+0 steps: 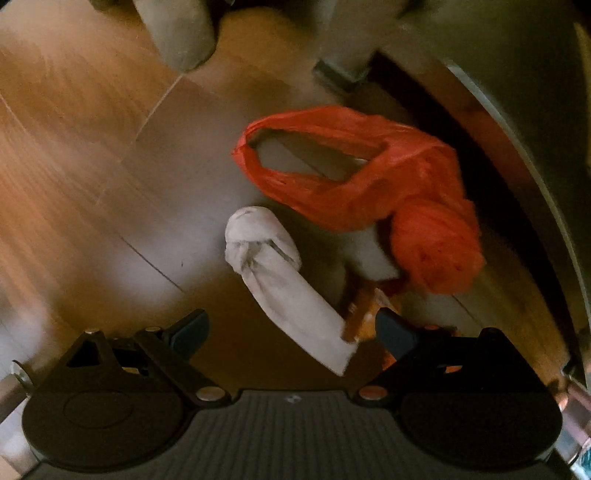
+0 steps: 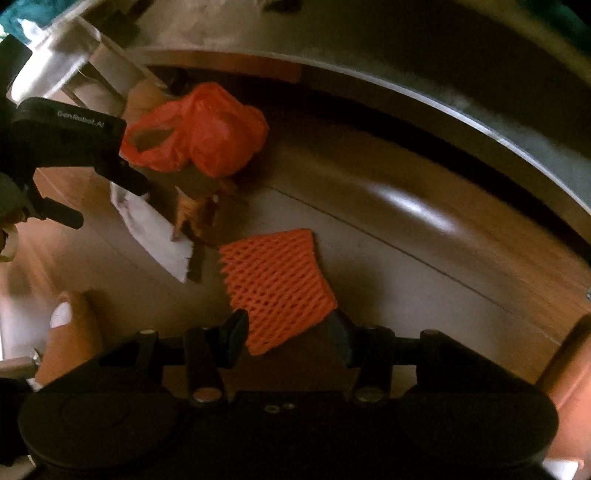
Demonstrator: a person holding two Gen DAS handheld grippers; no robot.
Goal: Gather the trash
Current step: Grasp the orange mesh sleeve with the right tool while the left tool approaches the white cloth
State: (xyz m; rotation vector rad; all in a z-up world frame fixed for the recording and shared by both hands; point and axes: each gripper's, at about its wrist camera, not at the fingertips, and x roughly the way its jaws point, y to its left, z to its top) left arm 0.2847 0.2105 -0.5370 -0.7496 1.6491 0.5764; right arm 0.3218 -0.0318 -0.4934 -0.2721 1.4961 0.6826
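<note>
An orange plastic bag (image 1: pixel 373 184) lies crumpled on the wooden floor, also in the right wrist view (image 2: pixel 207 129). A knotted white cloth or tissue roll (image 1: pixel 284 284) lies in front of it, between the fingers of my left gripper (image 1: pixel 291 328), which is open above it. A brown wrapper (image 1: pixel 364 310) lies beside the right fingertip. In the right wrist view an orange foam fruit net (image 2: pixel 277 284) lies on the floor, its near end between the fingers of my right gripper (image 2: pixel 288 332), which is open. The white roll (image 2: pixel 155 229) and brown wrapper (image 2: pixel 195 218) show there too.
A grey furniture base with a metal edge (image 2: pixel 443 107) curves along the far side, and shows in the left view (image 1: pixel 517 155). A grey furniture leg (image 1: pixel 181 33) stands at the back. The left gripper's body (image 2: pixel 66 144) shows at left. The person's toes (image 2: pixel 70 325) are close.
</note>
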